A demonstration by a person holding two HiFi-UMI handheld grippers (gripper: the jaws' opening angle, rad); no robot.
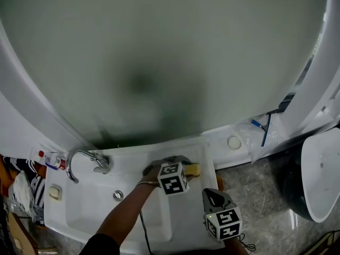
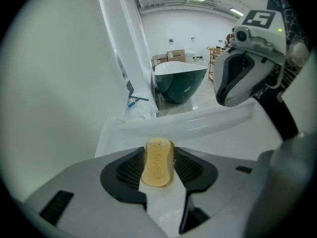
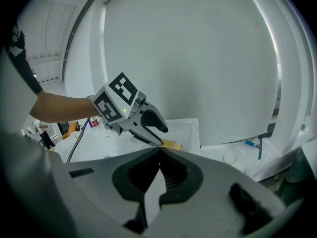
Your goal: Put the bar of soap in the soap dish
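The left gripper [image 2: 158, 151] has its fingers [image 2: 130, 168] clenched on the bar of soap [image 2: 158, 163], gripping its two broad faces; the yellow bar stands on edge between the ribbed pads; the bar sits low over the white washbasin [image 1: 180, 219] near its far right corner, close to the right edge; contact with the surface cannot be determined; the right gripper [image 3: 159, 150] is positioned at the near right corner, fingers closed tip to tip with nothing between them; the chrome faucet [image 1: 85, 161] stands at the far left corner.
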